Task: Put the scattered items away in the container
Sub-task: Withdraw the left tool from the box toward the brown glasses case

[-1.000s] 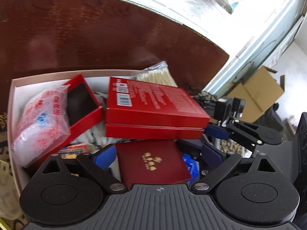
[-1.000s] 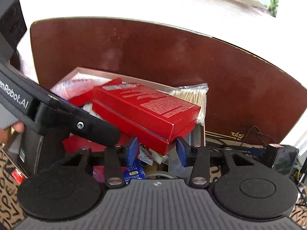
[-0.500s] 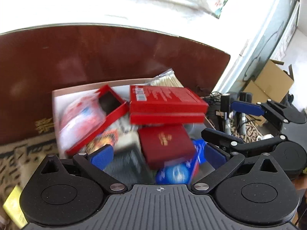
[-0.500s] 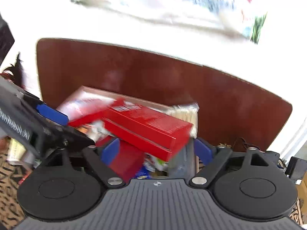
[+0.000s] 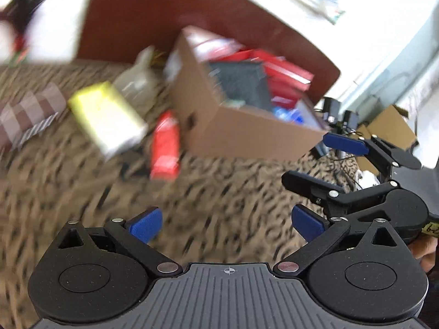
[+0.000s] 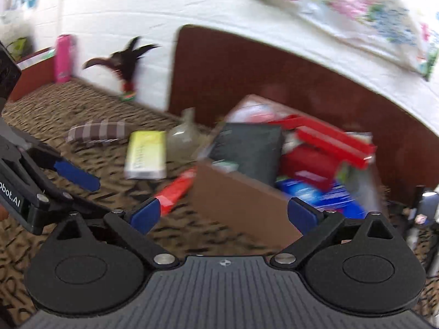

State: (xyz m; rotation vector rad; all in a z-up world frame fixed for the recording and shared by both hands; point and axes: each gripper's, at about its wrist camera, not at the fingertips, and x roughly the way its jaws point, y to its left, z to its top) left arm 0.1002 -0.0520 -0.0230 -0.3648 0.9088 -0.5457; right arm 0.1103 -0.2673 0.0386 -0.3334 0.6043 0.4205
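both views are smeared, so small print and fine edges are lost to me. my left gripper [image 5: 225,223] has its blue pads spread wide with nothing between them, hanging over the patterned cloth [image 5: 219,192]. my right gripper [image 6: 223,213] is spread just as wide and also carries nothing. the cardboard box [image 5: 241,131] sits ahead of my left gripper and a little to its right, and almost straight ahead of my right one, its near wall facing me. it is packed: a red box [image 6: 334,142] lies on top toward the far side, a dark flat thing [image 6: 247,148] leans at the near left corner, and blue packets [image 6: 323,194] fill the near right corner. outside it, to the left of the box, a red packet [image 5: 166,145] lies on the cloth just beside the wall; further left is a yellow box [image 5: 107,118], a clear bag [image 5: 137,85] behind it, and a striped pouch [image 6: 96,131] well off to the left. a brown board [image 6: 274,74] stands behind the box.
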